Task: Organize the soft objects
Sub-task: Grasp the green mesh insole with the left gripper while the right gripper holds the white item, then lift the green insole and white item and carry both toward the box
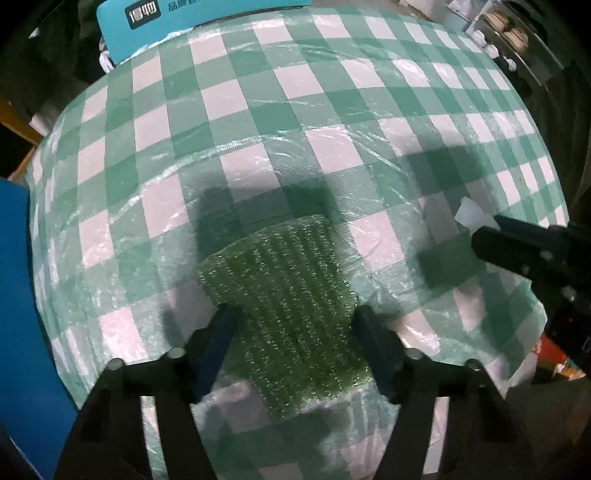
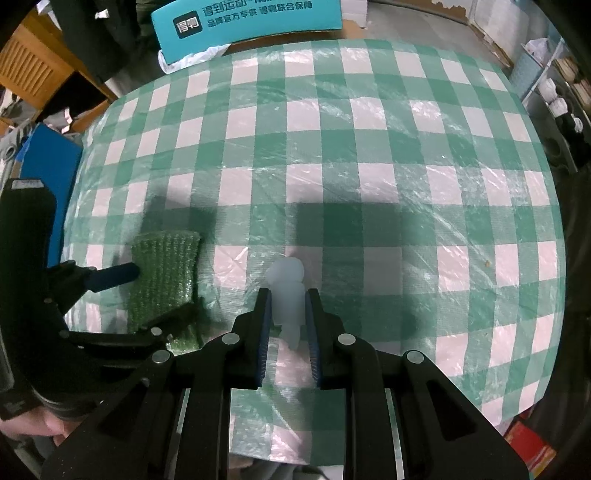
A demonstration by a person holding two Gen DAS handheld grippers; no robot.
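Observation:
A green scouring pad lies between the fingers of my left gripper, which close on its two sides; the pad rests on the checked tablecloth. In the right wrist view the pad sits at the left, with the left gripper around it. My right gripper is shut on a pale white soft figure, held just above the cloth. The right gripper shows at the right edge of the left wrist view, with the white figure at its tip.
The table is covered by a green-and-white checked cloth under clear plastic. A teal box stands at the far edge. A blue box is off the left side. Shelves with small items stand at the far right.

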